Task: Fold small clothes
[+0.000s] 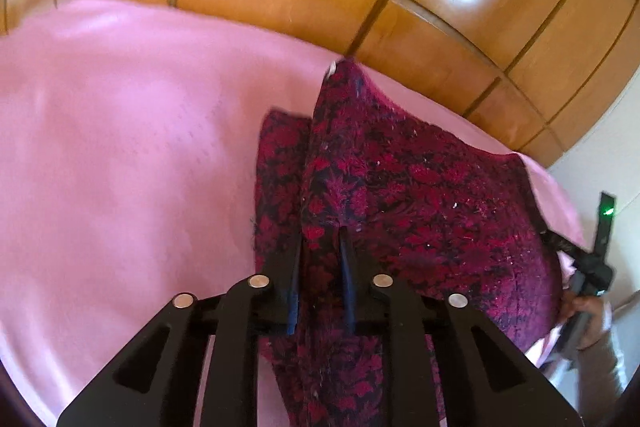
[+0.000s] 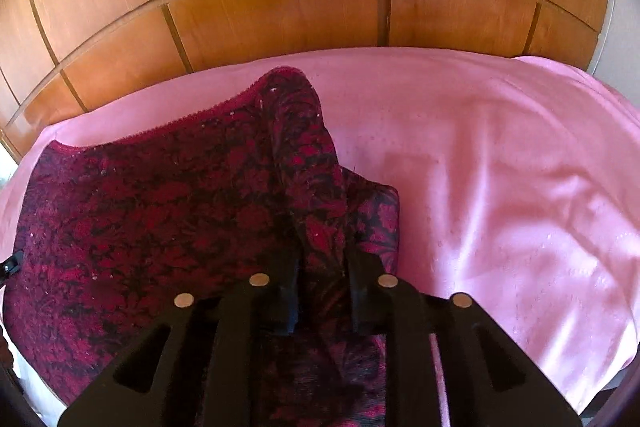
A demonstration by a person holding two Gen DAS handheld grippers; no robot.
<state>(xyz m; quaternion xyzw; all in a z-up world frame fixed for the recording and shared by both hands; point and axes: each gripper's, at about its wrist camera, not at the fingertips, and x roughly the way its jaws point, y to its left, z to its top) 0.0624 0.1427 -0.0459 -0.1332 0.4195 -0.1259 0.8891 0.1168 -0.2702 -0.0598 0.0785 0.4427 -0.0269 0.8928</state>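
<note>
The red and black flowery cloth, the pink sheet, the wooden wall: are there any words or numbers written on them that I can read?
None: no readable word, number or brand in either view.
The red and black cloth shows only a flower pattern.
A small pale tab at its top corner is too blurred to read.
The pink sheet and the wooden panels are plain.
A green light glows on the right gripper; no text is visible by it.
</note>
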